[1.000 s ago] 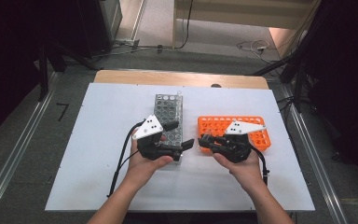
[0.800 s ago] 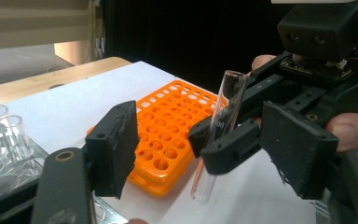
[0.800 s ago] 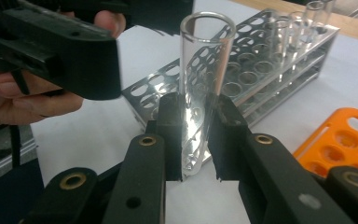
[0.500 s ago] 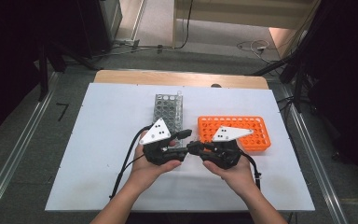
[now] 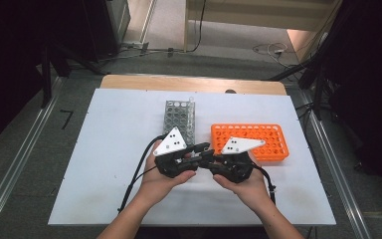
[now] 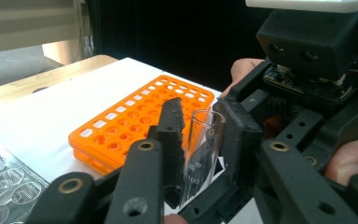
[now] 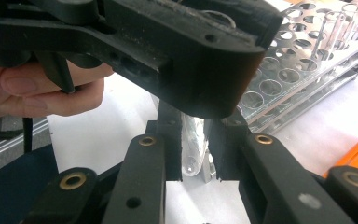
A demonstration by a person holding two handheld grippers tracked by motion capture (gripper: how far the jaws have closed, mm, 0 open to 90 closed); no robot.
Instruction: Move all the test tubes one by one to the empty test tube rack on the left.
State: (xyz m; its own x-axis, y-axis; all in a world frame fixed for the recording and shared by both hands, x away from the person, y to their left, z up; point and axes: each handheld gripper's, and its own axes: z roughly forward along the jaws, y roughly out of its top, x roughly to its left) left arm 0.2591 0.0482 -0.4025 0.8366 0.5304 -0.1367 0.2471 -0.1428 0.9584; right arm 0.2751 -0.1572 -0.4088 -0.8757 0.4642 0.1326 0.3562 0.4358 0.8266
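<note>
My two grippers meet nose to nose at the middle of the white table (image 5: 104,149). A clear glass test tube (image 6: 200,154) stands upright between the left gripper's (image 6: 199,116) pads; its jaws have just been closing and now press on it. The right gripper (image 7: 196,126) is shut on the same tube (image 7: 193,144), lower down near its rounded end. In the high view the left gripper (image 5: 204,148) points right and the right gripper (image 5: 206,158) points left, each held in a hand.
An orange tube rack (image 5: 251,139) with empty holes lies right of the grippers. A clear rack (image 5: 179,117) with a few tubes stands behind the left gripper. The table's wooden far edge (image 5: 189,82) lies beyond.
The right gripper came left from the orange rack and met the left gripper. The left gripper's jaws closed around the tube that the right one carries.
</note>
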